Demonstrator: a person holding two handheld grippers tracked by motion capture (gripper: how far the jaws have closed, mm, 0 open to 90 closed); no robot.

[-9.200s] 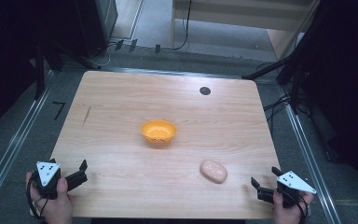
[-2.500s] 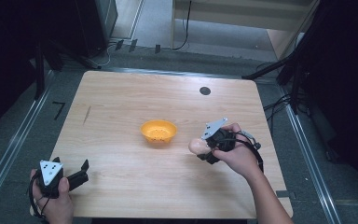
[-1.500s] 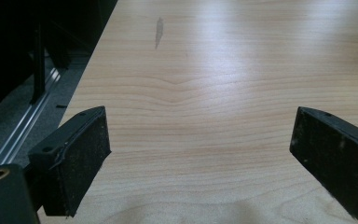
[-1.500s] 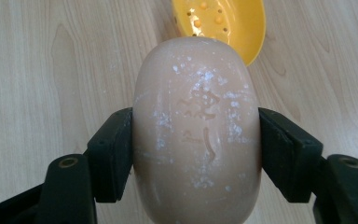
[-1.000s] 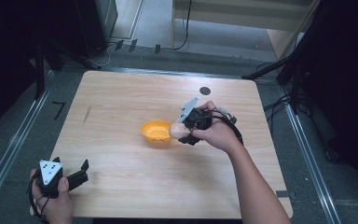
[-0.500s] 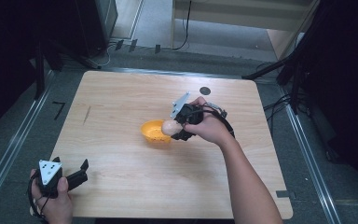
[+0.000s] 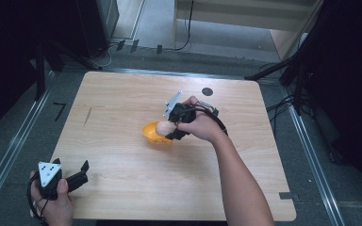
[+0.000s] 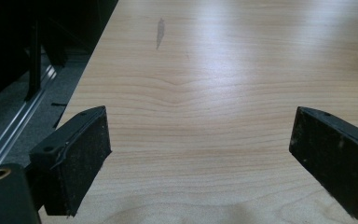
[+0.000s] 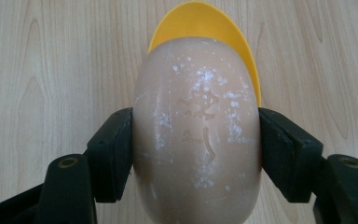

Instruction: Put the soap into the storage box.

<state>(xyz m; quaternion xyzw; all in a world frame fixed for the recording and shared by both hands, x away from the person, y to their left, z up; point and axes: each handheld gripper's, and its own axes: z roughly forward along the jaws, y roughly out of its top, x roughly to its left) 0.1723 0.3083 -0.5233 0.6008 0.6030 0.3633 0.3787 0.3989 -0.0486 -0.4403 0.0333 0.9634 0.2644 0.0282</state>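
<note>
Soap (image 9: 198,135), a pale oval bar flecked with white and faintly embossed, is clamped between the jaws of the right gripper (image 9: 196,154), one pad pressed to each long side, and is held just above the orange bowl (image 7: 152,133) near the middle of the table (image 7: 122,188). The step in hand is judged to be the placing of the bar into the bowl. It would be done well if the bar were brought squarely over the bowl's hollow, lowered until close to the bottom, and released only then, so that the light bowl is not knocked or tipped by a drop onto its rim. In the right gripper view the embossing, the white flecks and the grip on both flanks are made plain, and the bowl's yellow-orange rim (image 9: 200,23) is seen beyond the bar; whether the bar is centred over the hollow cannot be told there. In the high view the soap (image 7: 164,127) is seen over the bowl's near-right edge, and the left gripper (image 7: 78,173) is seen held well apart at the table's near left corner. In the left gripper view its jaws are shown wide apart with nothing between them but bare wood.
</note>
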